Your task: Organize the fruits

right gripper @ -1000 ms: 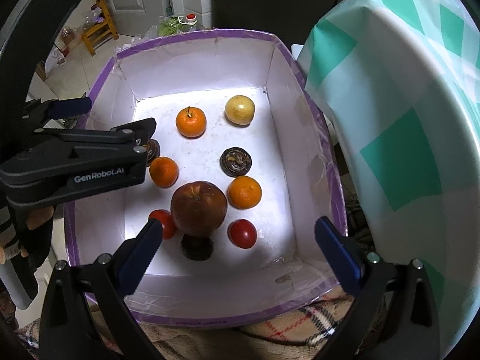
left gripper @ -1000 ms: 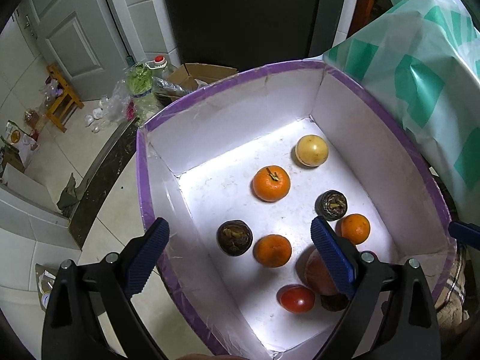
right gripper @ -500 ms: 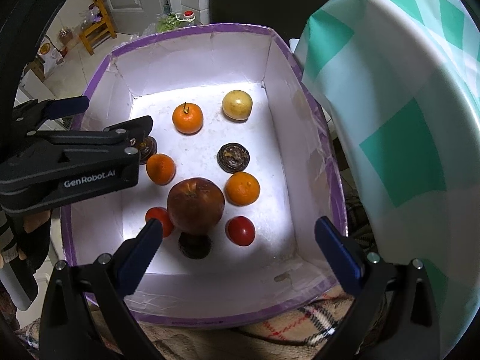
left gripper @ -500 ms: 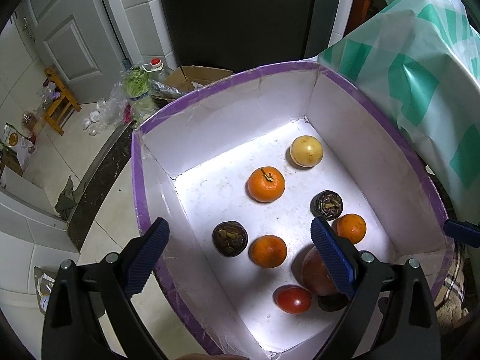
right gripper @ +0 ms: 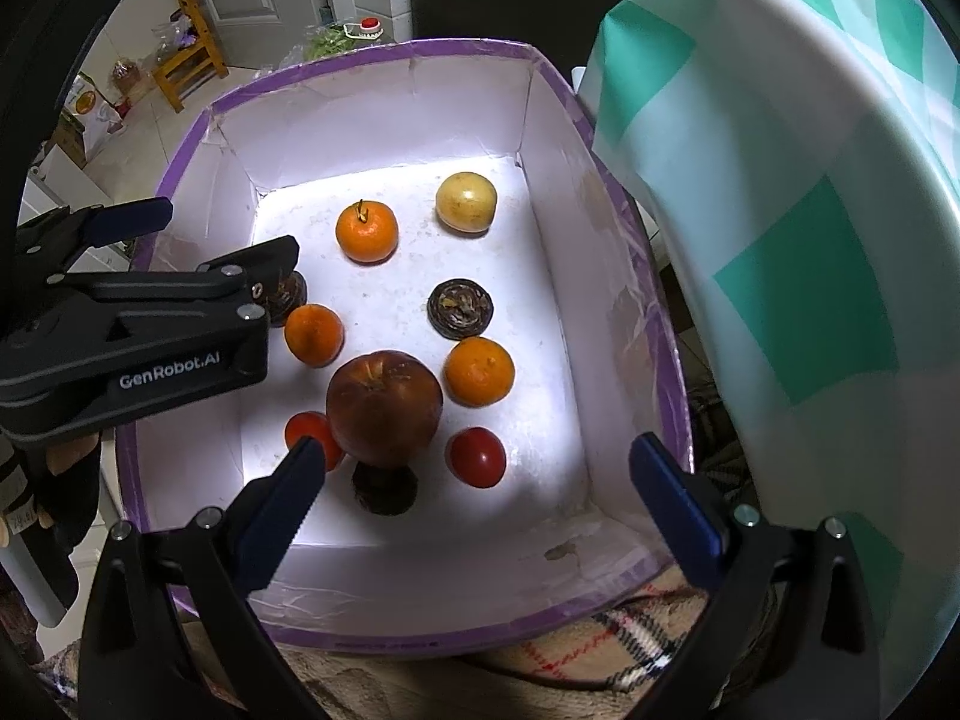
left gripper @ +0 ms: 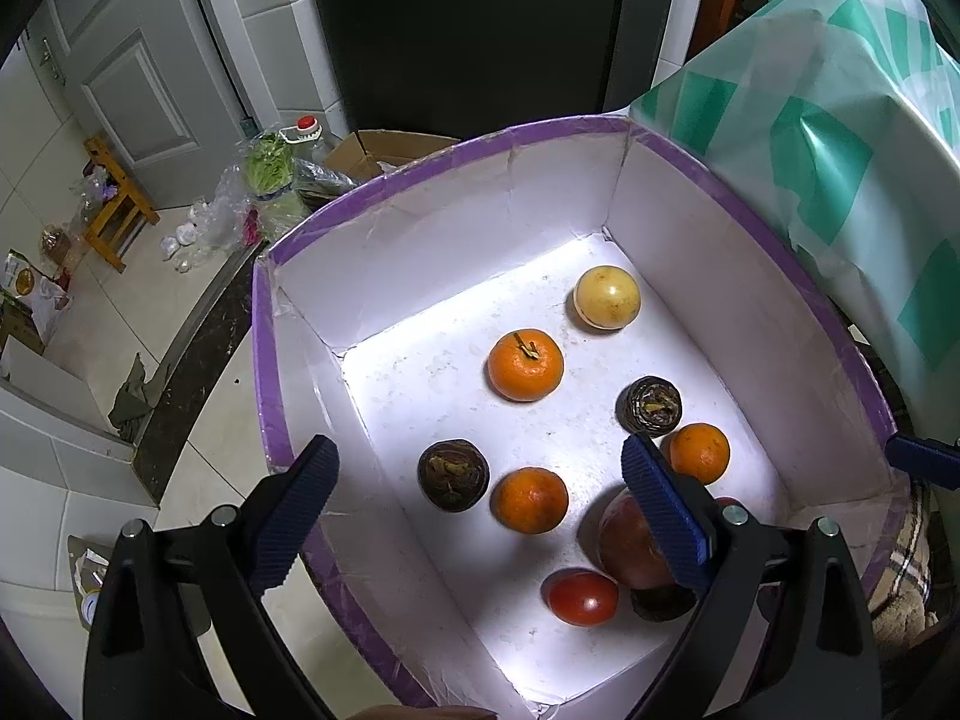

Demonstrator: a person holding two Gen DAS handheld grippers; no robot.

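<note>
Inside that purple-rimmed box [right gripper: 384,54], fruit lay scattered, both the left gripper [left gripper: 480,510] and right gripper [right gripper: 474,498] hovering wide-jawed and empty-handed; sorting stage unclear.

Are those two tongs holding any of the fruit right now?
No. The left tongs and the right tongs both stand open above the white purple-rimmed cardboard box, with nothing between their blue pads. All the fruit lies on the box floor.
</note>
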